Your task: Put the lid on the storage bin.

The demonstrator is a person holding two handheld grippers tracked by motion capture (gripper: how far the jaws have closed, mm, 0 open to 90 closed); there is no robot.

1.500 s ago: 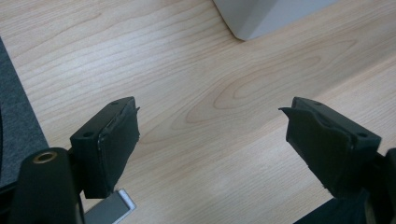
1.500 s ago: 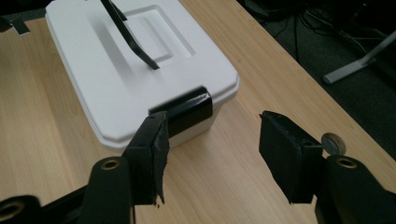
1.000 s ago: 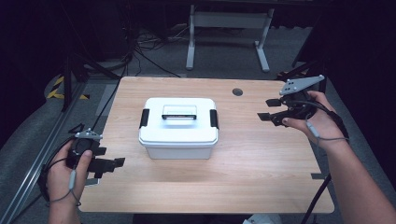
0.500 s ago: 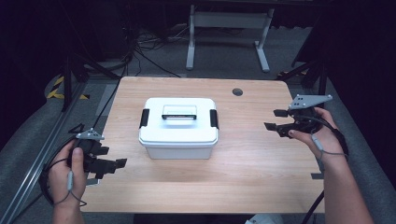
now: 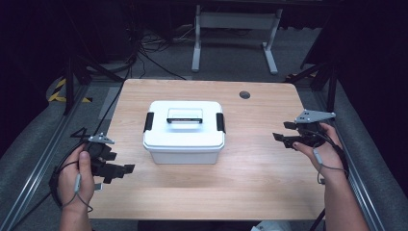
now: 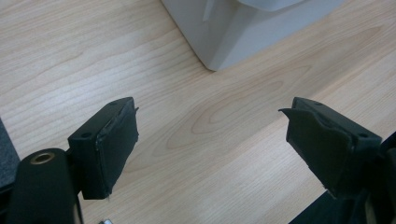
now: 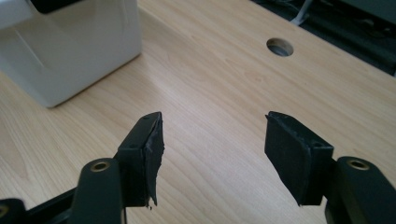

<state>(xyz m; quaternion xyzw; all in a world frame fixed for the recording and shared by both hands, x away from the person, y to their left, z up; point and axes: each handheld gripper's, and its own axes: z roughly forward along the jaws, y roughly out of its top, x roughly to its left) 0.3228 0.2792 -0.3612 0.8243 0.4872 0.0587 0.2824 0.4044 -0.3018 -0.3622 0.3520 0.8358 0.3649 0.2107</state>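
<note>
High view — the right claw [image 5: 287, 134] has come down from above the far right corner to hang low over the right side of the surface [image 5: 250, 183], pointed toward the white lidded box [image 5: 184, 131]. The left claw [image 5: 117, 169] has barely shifted and rests near the front left edge. The box stands closed at mid-surface, black latches on both ends, well apart from either claw.

Left gripper view — jaws stand wide with bare wood between them; a lower corner of the box [image 6: 219, 32] lies ahead.

Right gripper view — jaws spread wide, nothing held; the box [image 7: 70, 51] sits ahead to the left, untouched.

Judgement — both claws now flank the box at working height, so an approach to its latches or sides looks imminent.
</note>
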